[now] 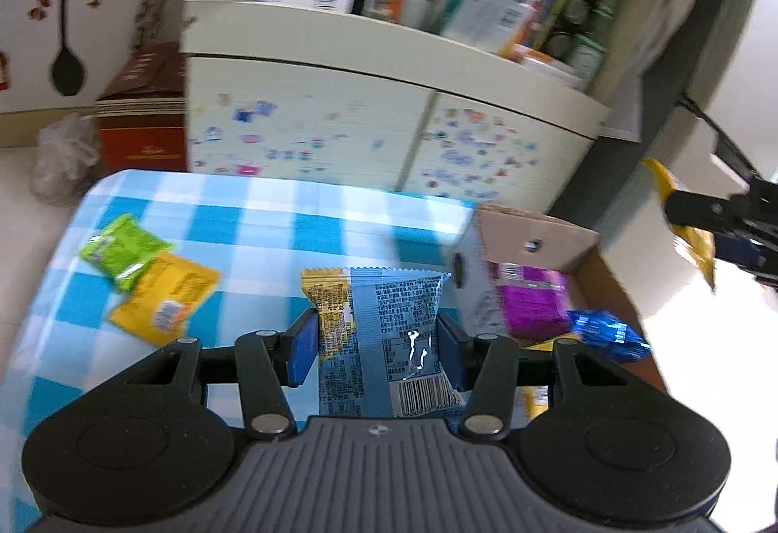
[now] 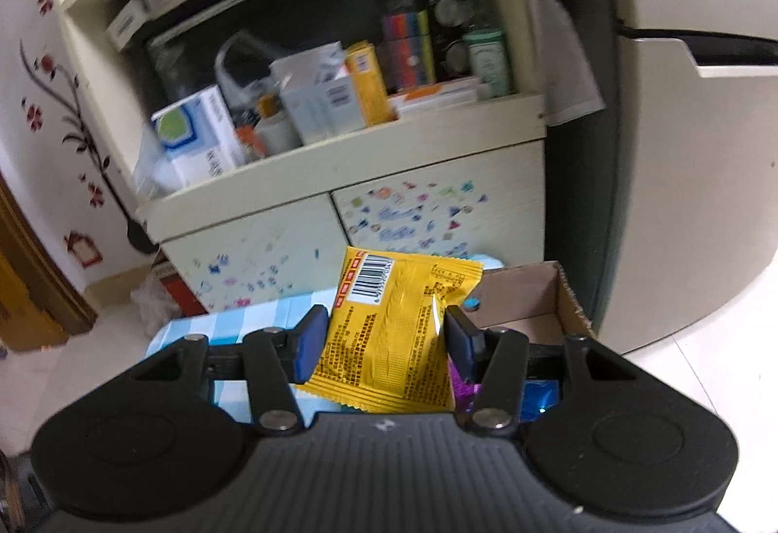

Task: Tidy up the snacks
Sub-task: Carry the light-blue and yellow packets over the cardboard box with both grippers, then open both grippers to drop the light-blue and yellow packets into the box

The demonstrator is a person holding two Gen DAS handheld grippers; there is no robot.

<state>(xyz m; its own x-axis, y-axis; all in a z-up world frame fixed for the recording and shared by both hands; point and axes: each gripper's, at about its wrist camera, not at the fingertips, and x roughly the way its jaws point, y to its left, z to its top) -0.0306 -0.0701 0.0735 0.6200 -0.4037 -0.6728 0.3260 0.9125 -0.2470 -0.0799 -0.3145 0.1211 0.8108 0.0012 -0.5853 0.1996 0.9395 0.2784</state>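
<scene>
My left gripper (image 1: 377,341) is shut on a light blue snack packet (image 1: 394,338) with a yellow strip, held above the blue checked tablecloth (image 1: 272,217). A green packet (image 1: 121,251) and a yellow packet (image 1: 165,297) lie on the cloth to the left. To the right stands a cardboard box (image 1: 535,236) holding a purple packet (image 1: 532,302) and a blue foil packet (image 1: 605,331). My right gripper (image 2: 384,341) is shut on a yellow snack packet (image 2: 394,338), held above the box (image 2: 525,294). That gripper and its yellow packet (image 1: 685,222) show at the right edge of the left wrist view.
A cream cabinet (image 1: 389,115) with stickered doors stands behind the table, its open shelf crowded with boxes and bottles (image 2: 340,95). A red box (image 1: 141,119) and a plastic bag (image 1: 63,153) sit on the floor at the left. A large pale appliance (image 2: 690,173) stands on the right.
</scene>
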